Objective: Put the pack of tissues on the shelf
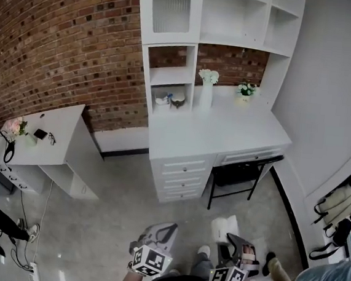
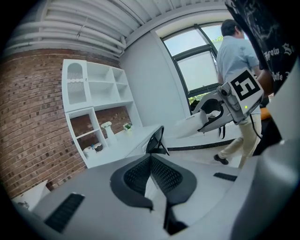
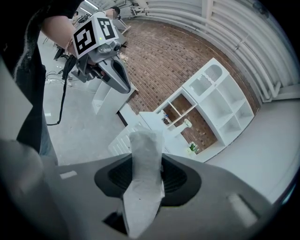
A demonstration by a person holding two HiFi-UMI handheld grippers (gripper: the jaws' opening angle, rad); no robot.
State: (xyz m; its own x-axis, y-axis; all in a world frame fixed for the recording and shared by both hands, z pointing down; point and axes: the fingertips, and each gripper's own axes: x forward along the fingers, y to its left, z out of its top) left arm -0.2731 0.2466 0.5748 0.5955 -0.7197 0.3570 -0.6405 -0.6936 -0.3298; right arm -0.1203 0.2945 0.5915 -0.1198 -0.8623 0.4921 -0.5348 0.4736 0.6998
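- Pack of tissues (image 3: pixel 144 180), white and soft-wrapped, stood upright between the jaws of the right gripper (image 1: pixel 231 240), pinched at its sides and sticking out past the tips.
- That gripper was clamped on the pack low in the head view, above the grey floor (image 1: pixel 118 224) and well apart from the furniture.
- The left gripper (image 2: pixel 151 158) hung near it, jaws together with nothing between them.
- Ahead stood a white desk (image 1: pixel 216 134) with a shelf unit (image 1: pixel 169 74) rising off its back, its open compartments facing the person.
- A white vase of flowers (image 1: pixel 206 90) and a small plant (image 1: pixel 246 89) sat on the desktop; a black chair (image 1: pixel 237 173) was tucked under it.
- A brick wall (image 1: pixel 62 33) ran behind, with a low white table (image 1: pixel 52 137) to the left.
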